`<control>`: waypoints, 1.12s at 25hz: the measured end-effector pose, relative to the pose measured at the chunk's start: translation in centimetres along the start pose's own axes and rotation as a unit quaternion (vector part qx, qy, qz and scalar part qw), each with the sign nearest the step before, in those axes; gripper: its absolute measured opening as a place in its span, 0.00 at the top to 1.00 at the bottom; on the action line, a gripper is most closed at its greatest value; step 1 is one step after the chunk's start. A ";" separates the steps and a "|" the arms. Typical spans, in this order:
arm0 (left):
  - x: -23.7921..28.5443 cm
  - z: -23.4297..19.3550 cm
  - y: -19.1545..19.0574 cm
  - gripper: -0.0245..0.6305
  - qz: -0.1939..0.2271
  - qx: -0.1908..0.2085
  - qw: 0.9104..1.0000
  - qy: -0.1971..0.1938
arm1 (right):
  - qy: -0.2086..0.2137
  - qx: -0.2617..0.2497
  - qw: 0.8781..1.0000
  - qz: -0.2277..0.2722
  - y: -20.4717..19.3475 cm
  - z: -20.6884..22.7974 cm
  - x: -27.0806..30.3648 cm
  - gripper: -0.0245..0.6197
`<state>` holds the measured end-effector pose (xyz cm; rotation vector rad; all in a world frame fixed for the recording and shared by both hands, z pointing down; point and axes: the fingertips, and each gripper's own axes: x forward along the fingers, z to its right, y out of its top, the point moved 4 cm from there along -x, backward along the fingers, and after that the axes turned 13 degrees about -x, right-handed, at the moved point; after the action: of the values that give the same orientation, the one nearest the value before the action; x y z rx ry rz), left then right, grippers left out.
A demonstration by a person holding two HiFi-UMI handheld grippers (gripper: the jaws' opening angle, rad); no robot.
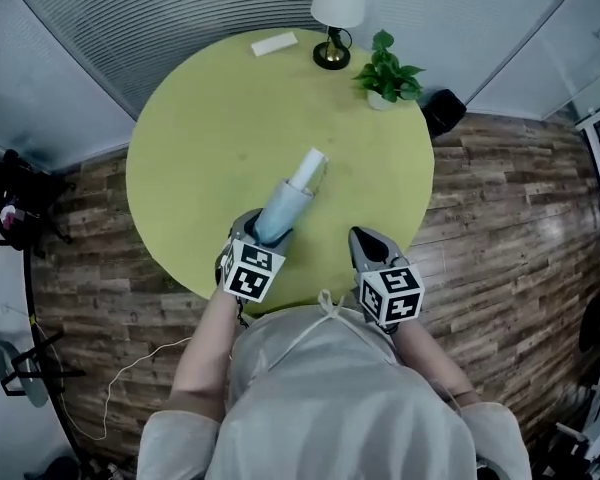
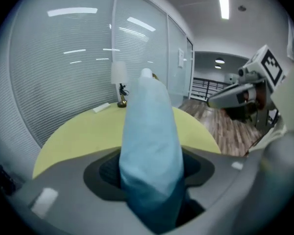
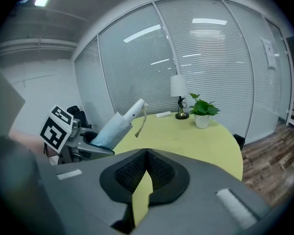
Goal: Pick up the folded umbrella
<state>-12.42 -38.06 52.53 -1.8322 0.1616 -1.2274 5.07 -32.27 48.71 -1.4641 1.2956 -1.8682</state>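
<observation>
My left gripper (image 1: pixel 265 230) is clamping the folded umbrella (image 1: pixel 298 183) by its near end, clear above the table (image 1: pixel 200 118), its long axis pointing toward one o'clock. My right gripper (image 1: pixel 366 242), closed and empty, is sitting at its three o'clock.

No words, numbers or brand names can be read anywhere. The cube (image 1: pixel 252 270) on the left gripper (image 1: pixel 264 230) and the cube (image 1: pixel 391 295) on the right gripper (image 1: pixel 366 240) carry only black-and-white square patterns, not letters. A small notice (image 3: pixel 268 47) hangs on the glass wall, but its print is too small to make out.
</observation>
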 end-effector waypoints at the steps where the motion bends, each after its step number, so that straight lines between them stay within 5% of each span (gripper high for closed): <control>1: -0.9 -0.4 0.6 0.52 0.020 -0.013 1.000 0.008 | 0.004 -0.005 1.000 0.002 0.5 -0.3 0.3 0.96; 7: -6.4 -2.2 2.6 0.52 0.170 -0.114 0.978 0.042 | 0.036 -0.032 0.999 0.018 2.9 -1.9 1.9 0.96; 16: -11.8 -4.3 2.5 0.52 0.285 -0.206 0.930 0.108 | 0.092 -0.053 0.993 0.041 5.6 -4.5 3.9 0.96; 28: -12.8 -3.6 3.6 0.52 0.292 -0.201 0.928 0.116 | 0.094 -0.102 0.988 0.067 7.5 -5.5 4.3 0.96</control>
<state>-20.36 -35.42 41.65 -1.7697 1.0810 -1.0145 -2.99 -37.00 44.41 -1.2814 1.6743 -1.8669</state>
